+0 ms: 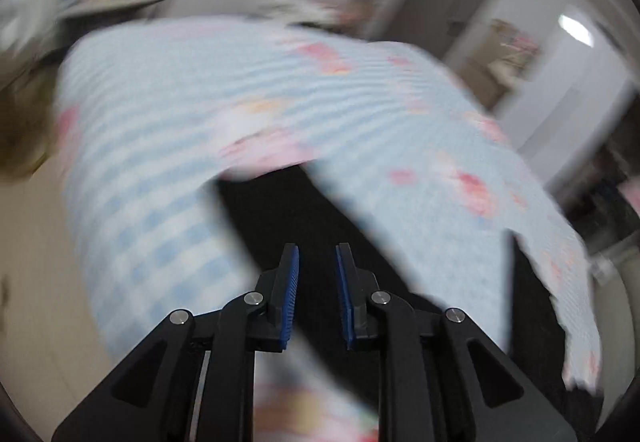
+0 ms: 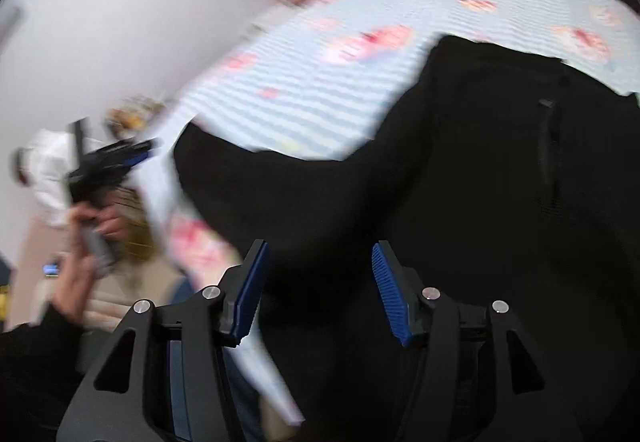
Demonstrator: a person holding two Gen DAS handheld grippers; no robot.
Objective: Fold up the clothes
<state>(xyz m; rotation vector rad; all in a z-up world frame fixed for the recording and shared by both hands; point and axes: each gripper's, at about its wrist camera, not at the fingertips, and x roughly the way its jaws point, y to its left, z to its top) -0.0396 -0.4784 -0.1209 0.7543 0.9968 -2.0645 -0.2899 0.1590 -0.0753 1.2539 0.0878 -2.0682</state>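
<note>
- Checked sheet [image 1: 168, 114]: pale blue with pink prints, it fills the middle of both views, covering the surface that carries everything; I cannot tell if this is a bed or a desk.
- Black garment [image 2: 460, 170]: lies on the sheet, filling the centre and right of the right view; its long axis seems to run from lower centre toward the upper right. Blur hides which end is which.
- Right tongs [image 2: 318, 254]: spread wide, holding nothing, directly over the garment, seemingly nearer it.
- Left tongs [image 1: 317, 256]: parted, holding nothing, dark cloth just ahead.
</note>
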